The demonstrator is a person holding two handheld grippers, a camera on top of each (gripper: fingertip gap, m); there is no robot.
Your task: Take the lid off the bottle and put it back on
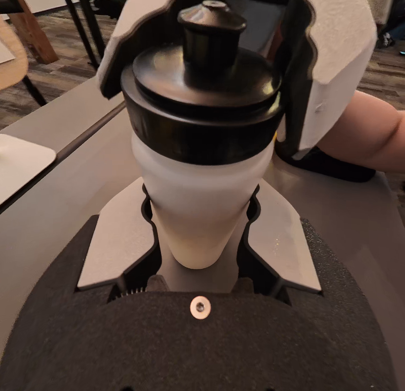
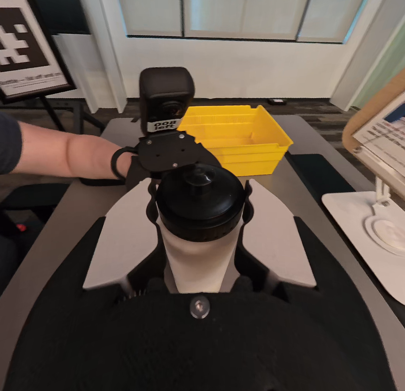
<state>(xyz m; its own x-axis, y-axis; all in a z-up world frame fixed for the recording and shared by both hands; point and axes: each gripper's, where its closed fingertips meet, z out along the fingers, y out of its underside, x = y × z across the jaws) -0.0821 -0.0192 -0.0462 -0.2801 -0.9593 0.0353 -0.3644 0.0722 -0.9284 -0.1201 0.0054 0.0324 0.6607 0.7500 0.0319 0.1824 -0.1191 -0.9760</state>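
Observation:
A white bottle point(image 1: 197, 205) with a black lid point(image 1: 203, 121) and a black spout stands upright on the grey table point(image 1: 65, 183). The lid sits on the bottle's neck. My left gripper point(image 1: 200, 185) is shut on the bottle's body below its shoulder, and its pads touch both sides. My right gripper point(image 2: 199, 183) comes from the opposite side, and its jaws are shut on the lid point(image 2: 199, 207). In the left wrist view its white fingers point(image 1: 341, 40) flank the lid. The bottle's body point(image 2: 197, 262) shows below the lid in the right wrist view. The left gripper's black body point(image 2: 166, 152) shows behind it.
A yellow bin point(image 2: 236, 139) stands on the table behind the bottle. A white stand base point(image 2: 361, 238) holding a board is at the right. A framed sign on an easel point(image 2: 26, 51) is at the far left. A person's arm point(image 2: 65, 152) reaches in from the left. Tip to tip, the grippers are about 8 cm apart.

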